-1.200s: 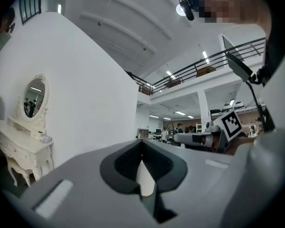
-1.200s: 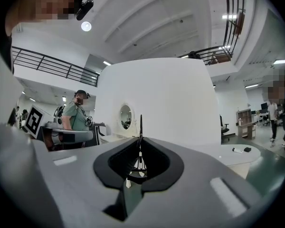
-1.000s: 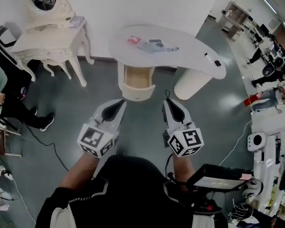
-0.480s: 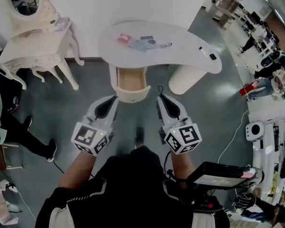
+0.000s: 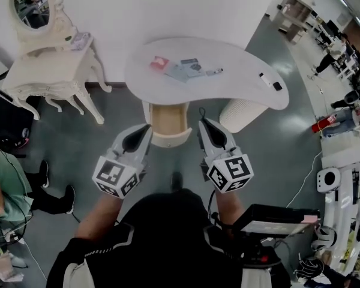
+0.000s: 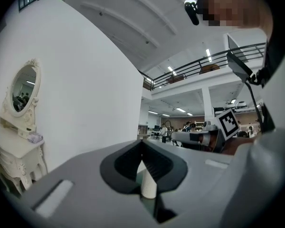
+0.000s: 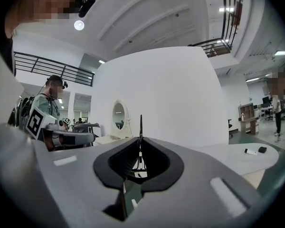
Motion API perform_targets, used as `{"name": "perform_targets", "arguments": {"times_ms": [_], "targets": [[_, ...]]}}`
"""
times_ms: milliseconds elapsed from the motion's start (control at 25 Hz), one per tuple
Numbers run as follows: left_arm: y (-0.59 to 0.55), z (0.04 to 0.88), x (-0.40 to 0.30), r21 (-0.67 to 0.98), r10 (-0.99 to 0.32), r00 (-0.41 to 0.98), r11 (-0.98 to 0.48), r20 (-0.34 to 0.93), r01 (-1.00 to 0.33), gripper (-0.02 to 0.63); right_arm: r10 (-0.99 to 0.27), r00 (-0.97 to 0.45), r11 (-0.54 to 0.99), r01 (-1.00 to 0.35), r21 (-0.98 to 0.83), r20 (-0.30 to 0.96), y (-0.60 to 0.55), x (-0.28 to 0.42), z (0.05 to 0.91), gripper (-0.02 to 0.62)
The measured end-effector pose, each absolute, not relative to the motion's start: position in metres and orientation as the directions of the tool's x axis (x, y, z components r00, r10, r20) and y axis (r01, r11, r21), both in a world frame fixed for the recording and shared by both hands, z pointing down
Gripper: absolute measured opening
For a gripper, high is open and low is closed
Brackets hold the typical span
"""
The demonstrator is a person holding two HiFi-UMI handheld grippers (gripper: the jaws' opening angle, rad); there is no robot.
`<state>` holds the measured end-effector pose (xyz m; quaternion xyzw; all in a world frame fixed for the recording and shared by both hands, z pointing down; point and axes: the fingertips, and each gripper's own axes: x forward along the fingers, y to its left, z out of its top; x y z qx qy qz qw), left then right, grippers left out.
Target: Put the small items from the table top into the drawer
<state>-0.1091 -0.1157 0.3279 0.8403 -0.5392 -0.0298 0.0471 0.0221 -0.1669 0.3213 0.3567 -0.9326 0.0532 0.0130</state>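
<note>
So the biggest thing here is the white curvy desk [image 5: 240,59] up against the wall. Its drawer [image 5: 168,117] is pulled open underneath and looks empty from the head view. A ribbed white leg [image 5: 239,114] stands to the right of the drawer.

Both tongs are held out level in front of the person, and both are closed up with nothing in them. The left tongs [image 5: 147,126] have their tips pressed together in the left gripper view, and the right tongs [image 5: 202,123] look the same, just a thin seam where the jaws meet. From above, the two tips sit either side of the drawer's rounded front, fairly near it. I can't tell if they're level with it or not.

The small stuff is all on the desk top, past the drawer and well apart from either set of tongs. There's a red item [image 5: 159,63], a couple of blue-grey cards [image 5: 183,69] right next to it, and a pen-like thing [image 5: 215,72] just beside those. Off at the desk's right end are a white marker [image 5: 264,77] and a little black item [image 5: 277,86], closer to the right tongs' side.
</note>
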Motion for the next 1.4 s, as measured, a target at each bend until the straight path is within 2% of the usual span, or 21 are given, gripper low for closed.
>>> {"name": "perform_targets", "arguments": {"times_ms": [840, 1400], "targets": [[-0.251, 0.342, -0.088, 0.079, -0.957, 0.276, -0.269, 0.088, -0.960, 0.000, -0.446, -0.891, 0.883, -0.454, -0.117, 0.091, -0.310, 0.008, 0.343, 0.025], [-0.275, 0.384, -0.110, 0.085, -0.945, 0.285, -0.275, 0.160, -0.958, 0.000, -0.332, -0.917, 0.930, -0.358, -0.087, 0.221, -0.328, -0.035, 0.403, 0.026]]}}
